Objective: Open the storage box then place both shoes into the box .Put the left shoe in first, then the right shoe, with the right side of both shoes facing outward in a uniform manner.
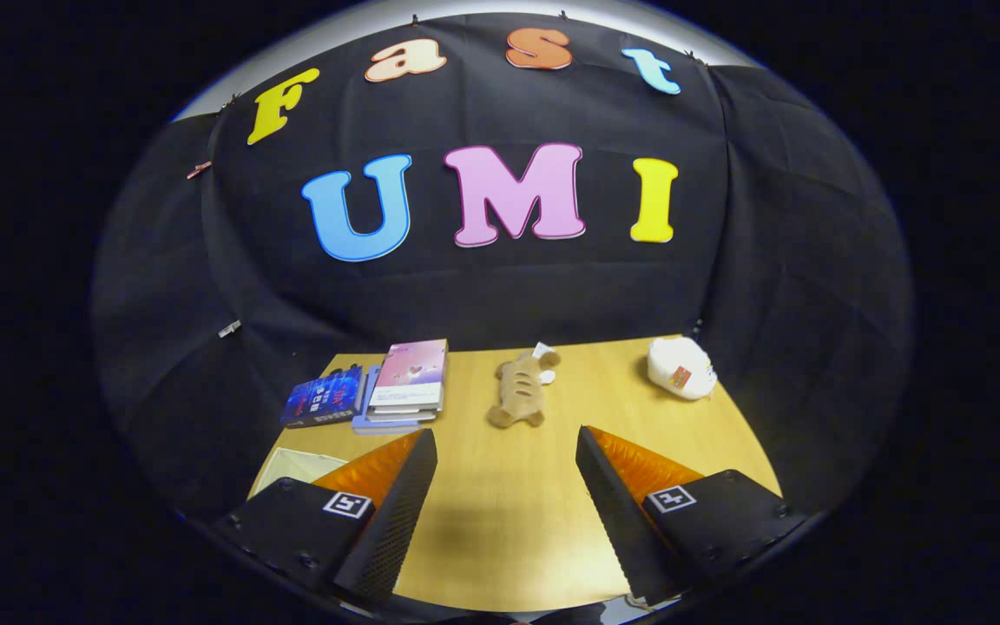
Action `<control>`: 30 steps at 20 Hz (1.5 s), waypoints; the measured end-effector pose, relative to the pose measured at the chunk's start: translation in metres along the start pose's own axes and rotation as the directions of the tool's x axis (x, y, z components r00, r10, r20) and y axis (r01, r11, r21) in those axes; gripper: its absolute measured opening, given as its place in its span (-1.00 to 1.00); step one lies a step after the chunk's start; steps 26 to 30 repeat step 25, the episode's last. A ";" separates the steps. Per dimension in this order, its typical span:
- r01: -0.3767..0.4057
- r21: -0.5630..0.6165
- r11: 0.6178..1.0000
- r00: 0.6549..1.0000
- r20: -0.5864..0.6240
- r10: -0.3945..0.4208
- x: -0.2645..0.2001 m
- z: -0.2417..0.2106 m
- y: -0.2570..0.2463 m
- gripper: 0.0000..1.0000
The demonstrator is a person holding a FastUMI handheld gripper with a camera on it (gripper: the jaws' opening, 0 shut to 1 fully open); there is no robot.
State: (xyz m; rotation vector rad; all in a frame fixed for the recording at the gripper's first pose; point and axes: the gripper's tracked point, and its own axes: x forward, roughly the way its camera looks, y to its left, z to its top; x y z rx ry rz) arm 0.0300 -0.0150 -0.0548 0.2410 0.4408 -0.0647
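Observation:
My gripper (506, 447) is open, its two fingers spread wide over bare wooden table (500, 512) with nothing between them. Just left of the left finger (396, 512) a pale, box-like corner (292, 469) shows at the table's near left edge; I cannot tell what it is. Its greater part is hidden behind the finger.
Beyond the fingers lies a tan plush toy (520, 391) at mid-table. A stack of books (409, 382) and a dark blue book (324, 401) sit at the far left. A white rounded object (680, 368) rests at the far right corner. Black cloth walls the table's back and sides.

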 end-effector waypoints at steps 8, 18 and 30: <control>0.070 -0.130 0.989 0.974 0.223 -0.040 -0.025 0.045 -0.051 0.94; 0.002 -0.145 0.989 0.951 0.306 0.043 -0.031 0.034 -0.080 0.96; -0.082 -0.162 0.983 0.941 0.312 0.130 -0.024 0.030 -0.089 0.96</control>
